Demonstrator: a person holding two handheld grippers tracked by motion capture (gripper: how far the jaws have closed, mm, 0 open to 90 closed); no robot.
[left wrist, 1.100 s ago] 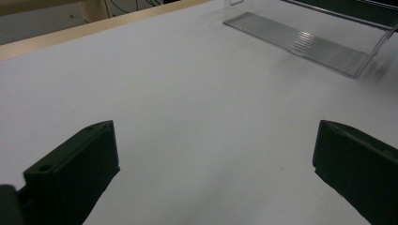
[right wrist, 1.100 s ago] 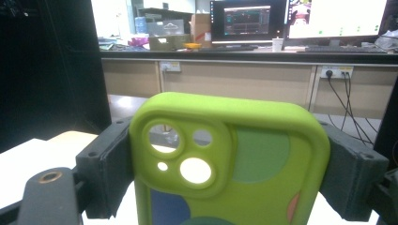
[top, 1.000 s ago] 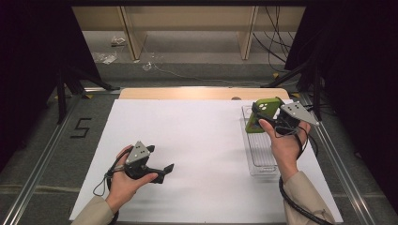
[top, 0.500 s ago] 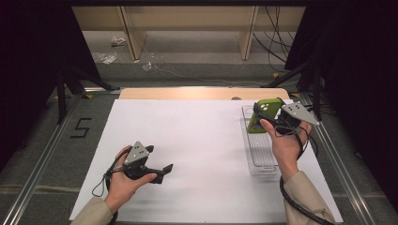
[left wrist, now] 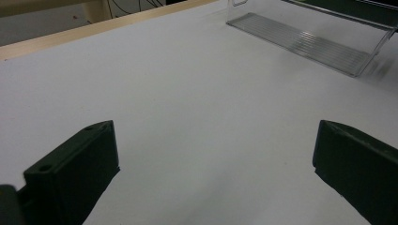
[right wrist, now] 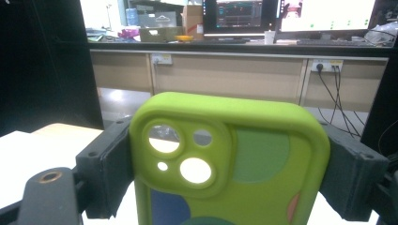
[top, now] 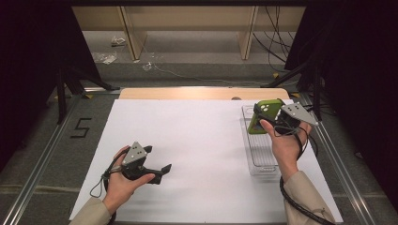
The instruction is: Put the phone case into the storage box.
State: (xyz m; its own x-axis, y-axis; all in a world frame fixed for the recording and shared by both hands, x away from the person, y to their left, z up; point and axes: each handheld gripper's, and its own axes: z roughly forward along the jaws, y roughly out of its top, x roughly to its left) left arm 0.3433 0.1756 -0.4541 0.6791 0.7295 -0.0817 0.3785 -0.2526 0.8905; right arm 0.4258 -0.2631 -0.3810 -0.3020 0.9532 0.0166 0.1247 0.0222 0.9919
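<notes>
- Right gripper (top: 265, 118) is clamped across a green phone case (right wrist: 225, 164), held up above the clear tray (top: 261, 161).
- Left gripper (top: 159, 169) rests wide open, empty, on the white mat (top: 197, 140).
- Carry step, by the look of it; next calls for lowering the case squarely between the tray walls.

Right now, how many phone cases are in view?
1. The green phone case is clamped between the jaws of the right tool, held above the far end of the clear tray at the table's right. None seen elsewhere; the tray looks empty.
</notes>
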